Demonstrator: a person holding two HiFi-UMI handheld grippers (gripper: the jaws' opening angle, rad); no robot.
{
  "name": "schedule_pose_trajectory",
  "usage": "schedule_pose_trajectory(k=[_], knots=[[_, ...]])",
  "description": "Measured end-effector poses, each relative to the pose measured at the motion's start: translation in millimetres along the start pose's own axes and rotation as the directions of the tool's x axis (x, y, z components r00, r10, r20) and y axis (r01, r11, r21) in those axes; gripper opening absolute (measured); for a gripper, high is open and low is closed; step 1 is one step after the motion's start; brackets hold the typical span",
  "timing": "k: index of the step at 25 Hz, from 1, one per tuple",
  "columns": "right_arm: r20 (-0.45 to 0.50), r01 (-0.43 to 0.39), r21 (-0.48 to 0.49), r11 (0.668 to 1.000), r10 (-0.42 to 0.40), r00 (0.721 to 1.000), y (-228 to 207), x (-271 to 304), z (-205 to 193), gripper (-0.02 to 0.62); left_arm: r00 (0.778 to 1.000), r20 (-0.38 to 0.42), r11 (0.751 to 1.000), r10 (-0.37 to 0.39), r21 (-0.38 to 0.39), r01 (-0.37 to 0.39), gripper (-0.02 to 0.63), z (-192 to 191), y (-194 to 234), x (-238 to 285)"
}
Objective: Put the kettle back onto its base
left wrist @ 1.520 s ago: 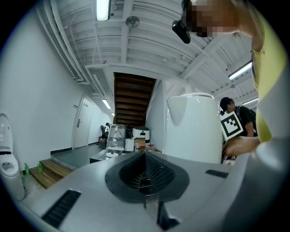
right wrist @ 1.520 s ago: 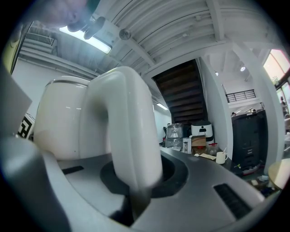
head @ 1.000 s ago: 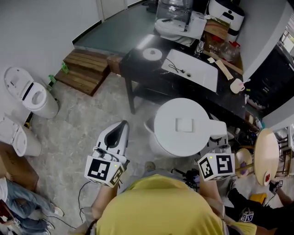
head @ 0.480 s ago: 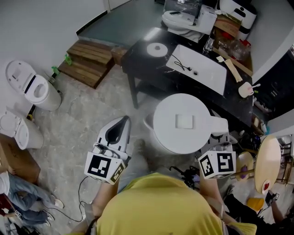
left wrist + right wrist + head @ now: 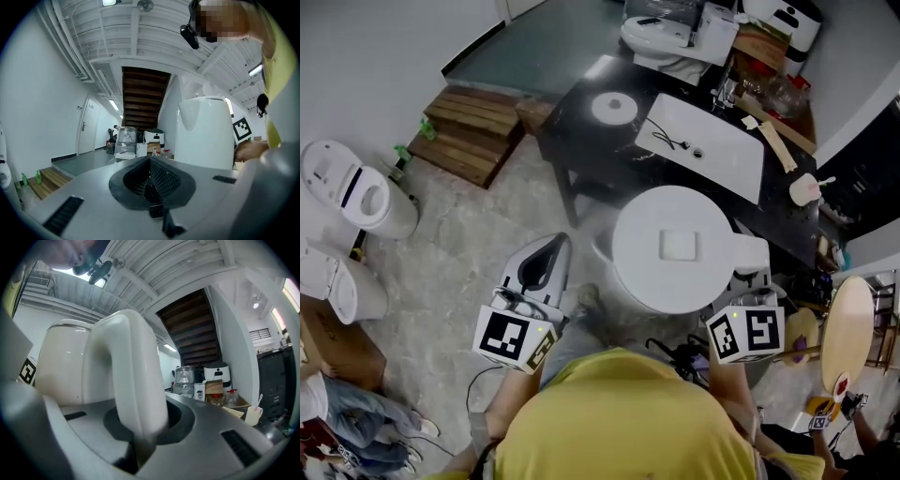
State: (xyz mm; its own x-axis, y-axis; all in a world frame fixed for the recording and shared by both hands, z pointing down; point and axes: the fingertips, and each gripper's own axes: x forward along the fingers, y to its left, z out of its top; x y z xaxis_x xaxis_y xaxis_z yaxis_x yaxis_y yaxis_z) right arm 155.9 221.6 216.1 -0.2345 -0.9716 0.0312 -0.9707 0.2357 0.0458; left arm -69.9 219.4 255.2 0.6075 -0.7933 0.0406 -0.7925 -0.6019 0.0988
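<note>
A white kettle [image 5: 673, 248] with a flat lid hangs in the air above the floor, just short of the black table [image 5: 572, 112]. My right gripper [image 5: 750, 279] is shut on the kettle's handle [image 5: 133, 380], which fills the right gripper view. The round white base [image 5: 612, 108] lies on the table's left part, beyond the kettle. To the kettle's left, my left gripper [image 5: 549, 251] is held level with its jaws together and nothing between them. In the left gripper view the kettle body [image 5: 206, 131] stands close on the right of the left gripper [image 5: 151, 187].
A white sheet [image 5: 712, 155] with a small cable lies on the table beside the base. Appliances and boxes [image 5: 675, 33] crowd the far end. Wooden steps [image 5: 469, 131] and white bins [image 5: 356, 192] stand on the floor at left. A round wooden stool [image 5: 844, 328] is at right.
Both grippers and the kettle have drifted toward the black table, which now looks a little larger and nearer. The grip on the handle is unchanged.
</note>
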Motion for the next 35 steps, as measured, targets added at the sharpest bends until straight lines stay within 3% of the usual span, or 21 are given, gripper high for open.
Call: schedule_pose_trajectory(k=[14,24,35], knots=[[0.035,0.083,0.022,0.996,-0.083,0.996,-15.2,109.3,9.2,0.051,0.995,0.000,0.995,-0.101,0.017,0.101,-0.002,8.2,85.3,92.9],[0.008,0.139,0.038,0.990,-0.140,0.990,-34.0,152.7,3.8,0.051,0.986,-0.029,0.986,-0.166,0.006,0.167,-0.002,5.9,110.4,141.8],[0.019,0.112,0.033,0.993,-0.113,0.993,-58.4,226.4,7.4,0.052,0.990,-0.033,0.990,-0.140,0.001,0.140,-0.002,9.4,149.1,199.2]])
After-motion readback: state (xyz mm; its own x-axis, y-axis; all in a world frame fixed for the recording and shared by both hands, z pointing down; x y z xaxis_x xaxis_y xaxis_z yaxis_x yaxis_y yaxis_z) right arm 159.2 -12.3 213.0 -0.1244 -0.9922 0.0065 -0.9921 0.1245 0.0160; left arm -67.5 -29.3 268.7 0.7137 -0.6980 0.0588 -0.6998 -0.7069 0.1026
